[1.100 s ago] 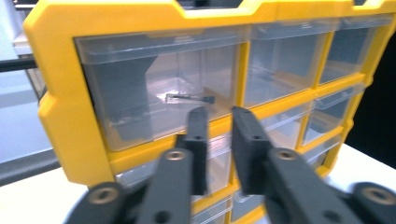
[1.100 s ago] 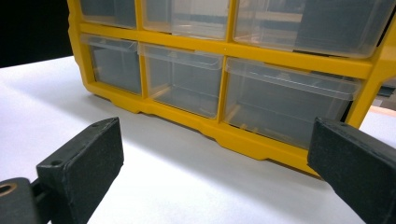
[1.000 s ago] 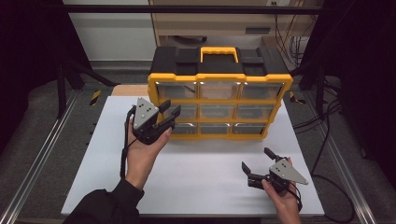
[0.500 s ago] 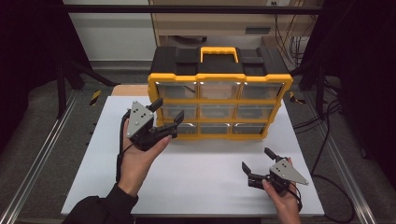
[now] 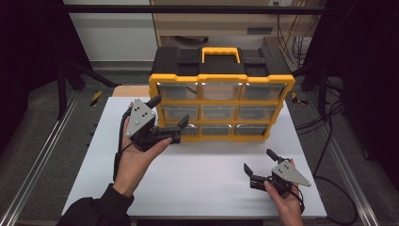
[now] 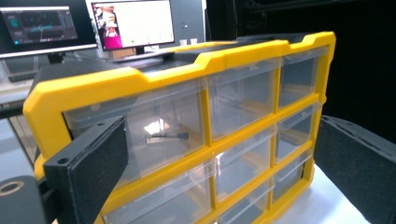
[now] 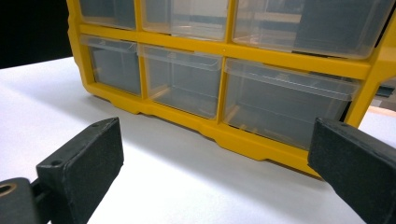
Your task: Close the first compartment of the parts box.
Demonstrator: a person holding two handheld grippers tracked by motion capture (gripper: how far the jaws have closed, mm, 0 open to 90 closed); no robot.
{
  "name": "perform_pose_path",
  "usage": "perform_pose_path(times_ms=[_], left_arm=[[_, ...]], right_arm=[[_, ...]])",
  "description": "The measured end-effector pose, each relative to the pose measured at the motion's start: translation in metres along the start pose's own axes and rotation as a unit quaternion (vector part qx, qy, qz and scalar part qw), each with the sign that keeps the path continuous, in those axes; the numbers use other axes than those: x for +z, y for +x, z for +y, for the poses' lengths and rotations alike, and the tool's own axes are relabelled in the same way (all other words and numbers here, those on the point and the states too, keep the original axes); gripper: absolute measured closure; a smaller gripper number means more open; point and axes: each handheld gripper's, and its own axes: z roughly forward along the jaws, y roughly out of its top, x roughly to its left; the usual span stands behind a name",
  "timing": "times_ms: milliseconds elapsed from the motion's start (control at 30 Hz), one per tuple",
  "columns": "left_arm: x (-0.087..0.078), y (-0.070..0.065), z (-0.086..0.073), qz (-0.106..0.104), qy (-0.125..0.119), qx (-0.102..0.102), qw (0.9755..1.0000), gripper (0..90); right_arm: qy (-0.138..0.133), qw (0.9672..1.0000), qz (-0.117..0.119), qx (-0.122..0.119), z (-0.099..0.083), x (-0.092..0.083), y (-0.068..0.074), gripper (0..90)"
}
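Note:
A yellow drawer organizer (image 5: 221, 84) with a black top and yellow handle stands upright at the back of the white table (image 5: 207, 188). Its clear drawers all look pushed in. My left gripper (image 5: 169, 110) hovers at the organizer's left column, open, its jaws having just been opening with nothing between them. In the left gripper view the gripper (image 6: 219, 126) faces the organizer (image 6: 116, 79), and a small dark slender item (image 6: 168, 136) lies in the top left drawer. My right gripper (image 5: 258, 160) rests low near the front right, open and empty. In the right gripper view this gripper (image 7: 215, 126) looks at the organizer's (image 7: 224, 49) bottom row.
Metal rails (image 5: 42, 160) run along both sides of the table. Cables (image 5: 324, 141) trail off to the right. Monitors (image 6: 130, 23) stand behind the organizer in the left gripper view. Bare white surface lies between the two hands.
The left gripper's jaws have spread wide apart and the hand has drawn slightly left of the drawers. The right hand and the organizer have stayed put.

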Motion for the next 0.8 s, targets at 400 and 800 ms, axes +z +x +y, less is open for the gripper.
perform_pose_path(times_ms=[400,800], left_arm=[[-0.008,0.002,0.004,-0.008,-0.005,0.000,1.0000,1.8],[-0.018,0.014,0.000,-0.006,-0.006,-0.001,1.0000,1.7]], right_arm=[[0.000,1.0000,0.000,-0.002,0.000,0.000,0.000,3.4],[-0.001,1.0000,0.000,-0.003,0.000,0.000,0.000,3.4]])
